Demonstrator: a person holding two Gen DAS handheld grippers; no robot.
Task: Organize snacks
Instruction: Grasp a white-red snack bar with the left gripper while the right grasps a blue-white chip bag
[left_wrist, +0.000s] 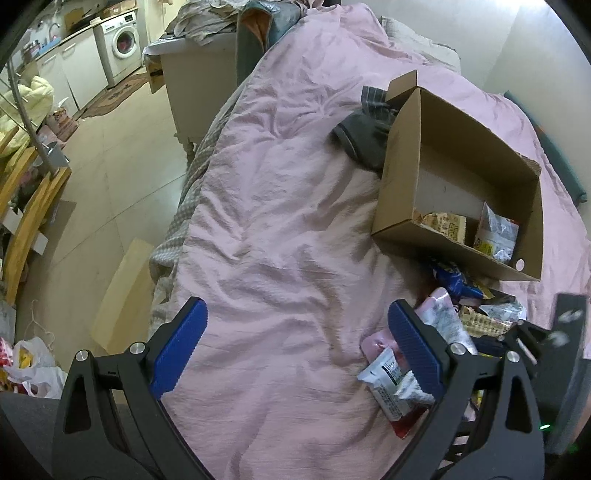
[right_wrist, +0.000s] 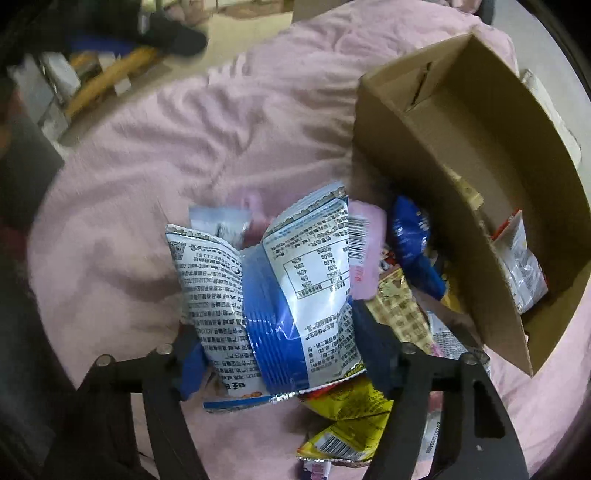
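My right gripper (right_wrist: 271, 317) points down at the pink bed cover (right_wrist: 147, 166) and is shut on a blue-and-white snack bag (right_wrist: 295, 258), which is creased between the pads. Under it lies a pile of packs: a yellow one (right_wrist: 347, 410), a dark blue one (right_wrist: 410, 229) and a beige patterned one (right_wrist: 399, 314). An open cardboard box (right_wrist: 424, 177) stands to the right with a silver pack (right_wrist: 524, 269) inside. My left gripper (left_wrist: 297, 332) hangs open over bare cover. Its right finger is next to a white-and-pink pack (left_wrist: 391, 384), and the box (left_wrist: 402, 155) lies beyond.
A dark grey garment (left_wrist: 365, 136) lies against the box's far left side. The bed's edge runs down the left, with floor below it. A flat cardboard piece (left_wrist: 125, 291), a plastic bag (left_wrist: 33, 365), a wooden rack (left_wrist: 29, 206) and a washing machine (left_wrist: 123, 40) are there.
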